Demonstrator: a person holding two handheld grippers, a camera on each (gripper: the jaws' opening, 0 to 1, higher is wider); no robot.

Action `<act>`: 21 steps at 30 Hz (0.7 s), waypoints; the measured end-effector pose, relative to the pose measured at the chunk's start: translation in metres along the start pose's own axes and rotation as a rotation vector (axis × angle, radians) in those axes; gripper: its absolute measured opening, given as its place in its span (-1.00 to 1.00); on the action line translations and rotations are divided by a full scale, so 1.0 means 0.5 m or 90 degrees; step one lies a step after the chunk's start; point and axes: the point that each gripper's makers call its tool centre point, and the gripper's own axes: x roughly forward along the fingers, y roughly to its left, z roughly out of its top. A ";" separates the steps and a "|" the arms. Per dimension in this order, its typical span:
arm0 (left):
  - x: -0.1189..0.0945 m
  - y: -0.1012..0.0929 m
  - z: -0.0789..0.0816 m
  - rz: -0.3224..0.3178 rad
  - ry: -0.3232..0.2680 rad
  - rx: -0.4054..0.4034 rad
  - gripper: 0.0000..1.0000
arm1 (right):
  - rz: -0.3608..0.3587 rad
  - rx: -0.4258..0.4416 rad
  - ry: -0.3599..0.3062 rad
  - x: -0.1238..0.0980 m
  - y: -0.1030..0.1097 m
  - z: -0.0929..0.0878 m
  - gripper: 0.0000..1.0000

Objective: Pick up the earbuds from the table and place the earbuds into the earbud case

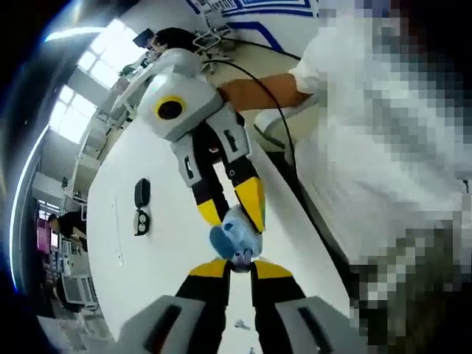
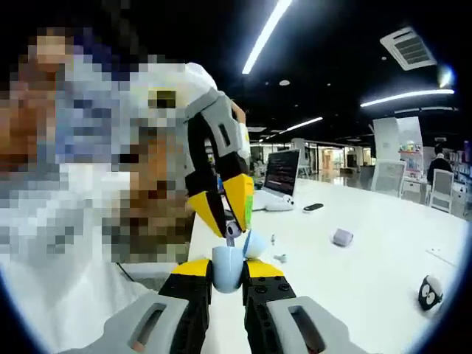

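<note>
Right gripper (image 2: 228,267) is clamping the open case (image 2: 226,277) off the counter (image 2: 354,287), steadying it. Left gripper (image 2: 224,208) is pinching an earbud (image 2: 231,233) just above the case, lining it up for seating.

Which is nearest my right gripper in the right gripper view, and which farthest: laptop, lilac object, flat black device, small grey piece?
From the right gripper, shut on the earbud case:
1. Small grey piece, on the table just to the right.
2. Lilac object, further right.
3. Flat black device, further back on the table.
4. Laptop, at the back.
</note>
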 end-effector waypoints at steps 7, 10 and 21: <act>-0.015 0.005 -0.007 0.002 -0.001 -0.048 -0.73 | 0.004 0.012 -0.038 0.001 -0.006 0.015 -0.71; -0.020 0.007 -0.009 0.008 -0.004 -0.066 -0.73 | 0.004 0.009 -0.056 0.002 -0.006 0.023 -0.71; -0.014 -0.014 0.039 0.033 -0.021 -0.016 -0.73 | 0.002 0.000 -0.079 0.008 -0.005 0.035 -0.71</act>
